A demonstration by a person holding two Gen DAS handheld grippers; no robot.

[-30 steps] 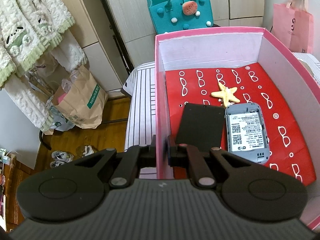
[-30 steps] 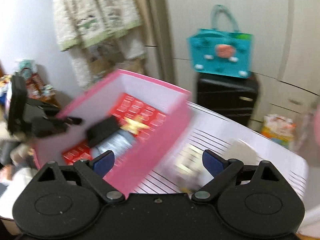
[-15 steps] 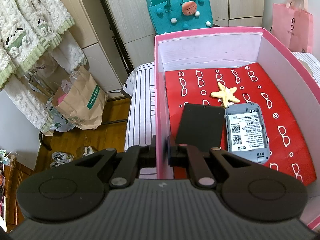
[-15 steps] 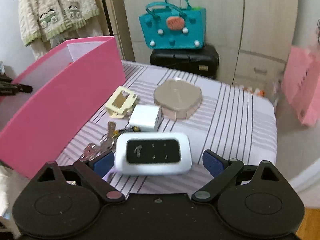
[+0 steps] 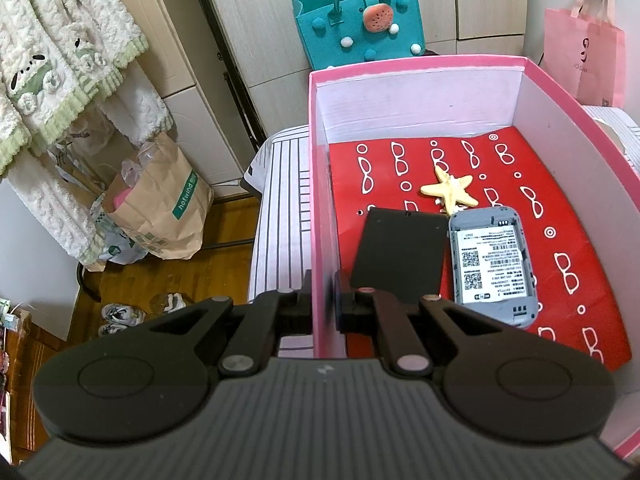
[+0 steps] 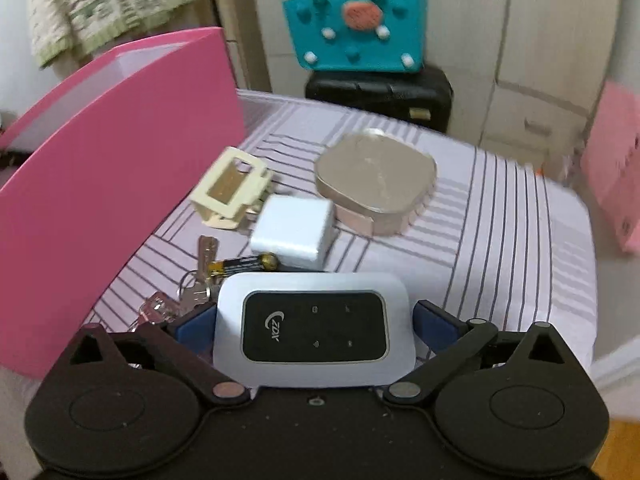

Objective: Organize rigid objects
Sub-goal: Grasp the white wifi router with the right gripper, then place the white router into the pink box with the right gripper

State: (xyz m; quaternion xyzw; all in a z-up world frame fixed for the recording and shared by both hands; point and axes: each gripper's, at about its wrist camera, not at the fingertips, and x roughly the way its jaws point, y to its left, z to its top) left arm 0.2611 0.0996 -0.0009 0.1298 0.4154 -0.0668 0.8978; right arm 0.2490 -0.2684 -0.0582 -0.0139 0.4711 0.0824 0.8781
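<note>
Pocket router (image 6: 314, 330), one unit, rounded-rectangular with a silver-white plastic shell and a glossy black front panel, lies flat on the striped tablecloth (image 6: 500, 248), directly between the two blue pads of the right gripper (image 6: 314, 326). The right jaws stand apart, one pad at each short end of the router; whether the pads touch its shell cannot be told. Five further items lie on the cloth beyond it: one bunch of metal keys (image 6: 192, 284), one black-and-gold cylindrical battery (image 6: 244, 265), one white cube-shaped charger (image 6: 294, 232), one cream plastic frame-like clip (image 6: 232, 188), and one flat rounded-square tin (image 6: 374, 184) with a dull metallic lid. One pink cardboard box (image 5: 320, 200) stands on the cloth to the left of these items. The left gripper (image 5: 322, 302) is clamped on the box's left wall, one finger outside and one inside. The box floor is lined with red paper printed with white spectacle shapes. Three items lie in the box: one flat black rectangular panel (image 5: 400, 256), one grey device (image 5: 492, 270) lying just beside it with its labelled back facing up, and one cream starfish-shaped piece (image 5: 450, 192) touching the grey device's far end.
</note>
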